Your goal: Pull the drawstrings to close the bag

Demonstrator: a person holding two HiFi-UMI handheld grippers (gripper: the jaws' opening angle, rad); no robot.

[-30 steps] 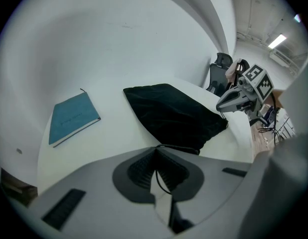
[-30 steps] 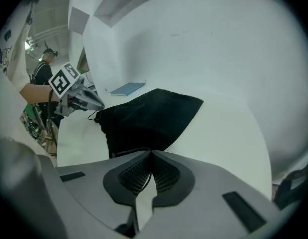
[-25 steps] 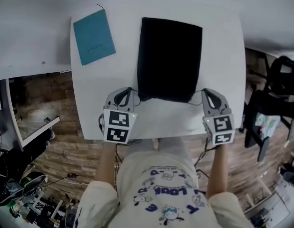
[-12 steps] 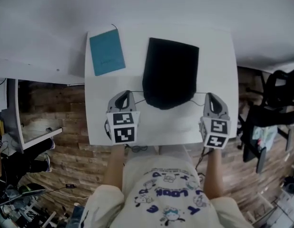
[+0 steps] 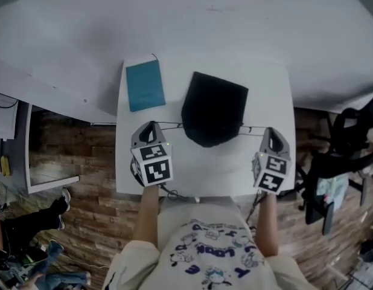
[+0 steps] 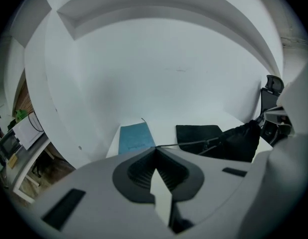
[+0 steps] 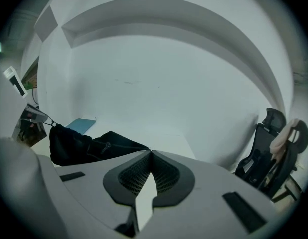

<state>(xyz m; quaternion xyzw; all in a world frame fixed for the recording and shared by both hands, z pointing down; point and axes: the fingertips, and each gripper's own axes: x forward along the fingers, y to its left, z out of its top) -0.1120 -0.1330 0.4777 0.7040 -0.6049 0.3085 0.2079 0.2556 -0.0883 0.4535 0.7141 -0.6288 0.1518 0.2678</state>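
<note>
A black drawstring bag [image 5: 213, 107] lies on the white table [image 5: 259, 162], its near mouth [image 5: 206, 139] bunched into a narrow rounded end. A thin drawstring [image 5: 168, 124] runs taut from the mouth to my left gripper [image 5: 151, 124], which is shut on it. The other drawstring [image 5: 254, 128] stretches to my right gripper [image 5: 269, 130], also shut on its cord. In the left gripper view the cord [image 6: 194, 143] leaves the closed gripper [image 6: 155, 148] toward the gathered bag [image 6: 233, 142]. The right gripper view shows the bag [image 7: 89, 146] left of the closed gripper [image 7: 150, 152].
A teal booklet [image 5: 145, 84] lies on the table's far left corner, left of the bag, and also shows in the left gripper view [image 6: 135, 138]. A white wall rises behind the table. A black office chair [image 5: 349, 132] stands to the right over a brick-patterned floor.
Both grippers have moved outward and away from the bag, drawing the cords taut. The bag's near mouth has cinched from a wide edge into a narrow bunch.
</note>
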